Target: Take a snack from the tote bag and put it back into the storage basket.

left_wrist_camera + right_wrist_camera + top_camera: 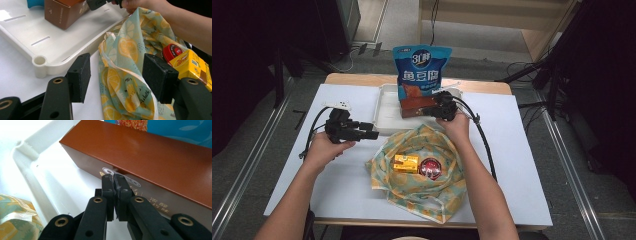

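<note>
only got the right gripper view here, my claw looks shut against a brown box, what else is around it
Observer: In the high view the brown box lies in a white tray, with a blue snack pouch standing behind it.
Operator: where's the left claw
Observer: The left claw is open, left of the lemon-print bag.
Operator: anything in the bag
Observer: A yellow box and a red round tin.
</note>
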`<state>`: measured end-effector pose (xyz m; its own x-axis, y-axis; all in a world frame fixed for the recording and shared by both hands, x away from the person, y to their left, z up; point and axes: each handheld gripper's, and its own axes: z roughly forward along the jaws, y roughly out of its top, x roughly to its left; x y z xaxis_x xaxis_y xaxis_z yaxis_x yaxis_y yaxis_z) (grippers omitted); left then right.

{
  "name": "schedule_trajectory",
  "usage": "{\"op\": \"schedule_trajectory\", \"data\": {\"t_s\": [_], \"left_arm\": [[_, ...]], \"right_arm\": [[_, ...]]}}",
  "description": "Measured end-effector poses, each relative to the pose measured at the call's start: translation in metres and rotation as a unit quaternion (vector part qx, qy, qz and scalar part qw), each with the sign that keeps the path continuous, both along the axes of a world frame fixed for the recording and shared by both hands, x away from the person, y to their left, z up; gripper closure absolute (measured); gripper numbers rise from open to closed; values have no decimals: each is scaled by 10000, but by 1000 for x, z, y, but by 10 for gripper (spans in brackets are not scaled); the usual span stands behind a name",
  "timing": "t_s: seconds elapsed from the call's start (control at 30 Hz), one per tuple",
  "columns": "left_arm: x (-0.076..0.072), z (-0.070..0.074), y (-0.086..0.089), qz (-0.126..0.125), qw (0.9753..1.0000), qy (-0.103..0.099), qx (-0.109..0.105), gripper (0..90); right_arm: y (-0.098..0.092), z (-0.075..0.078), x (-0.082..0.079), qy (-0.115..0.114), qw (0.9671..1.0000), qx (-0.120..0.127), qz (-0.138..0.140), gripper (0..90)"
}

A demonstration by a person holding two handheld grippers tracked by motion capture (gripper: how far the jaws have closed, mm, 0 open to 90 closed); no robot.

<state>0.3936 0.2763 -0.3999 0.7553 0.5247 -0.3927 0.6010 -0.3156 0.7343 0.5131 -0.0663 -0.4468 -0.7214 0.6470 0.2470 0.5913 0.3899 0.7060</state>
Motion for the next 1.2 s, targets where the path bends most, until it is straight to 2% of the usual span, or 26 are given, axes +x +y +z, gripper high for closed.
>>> {"op": "schedule_trajectory", "data": {"t_s": [0.23,0.5,0.63,0.8,0.9,0.97,1.2], "left_arm": [[0,-1,-1,5,10000,7,26,402],[0,-1,0,-15,10000,-13,35,402],[0,0,0,-5,10000,-17,39,402],[-1,1,0,12,10000,-35,41,402],[-1,1,-1,20,10000,-60,54,403],[-2,1,-1,17,10000,-55,60,403],[-2,1,-1,-3,10000,-69,66,403]], "right_arm": [[4,0,1,15,10000,21,73,870],[4,2,-2,21,9997,186,137,856],[0,9,-6,-24,9997,127,185,855],[-6,23,-14,-111,9994,235,211,834],[-10,30,-18,-133,9994,247,221,794],[-13,34,-21,-103,9995,158,249,770],[-32,43,-36,-168,9995,268,95,705]]}}
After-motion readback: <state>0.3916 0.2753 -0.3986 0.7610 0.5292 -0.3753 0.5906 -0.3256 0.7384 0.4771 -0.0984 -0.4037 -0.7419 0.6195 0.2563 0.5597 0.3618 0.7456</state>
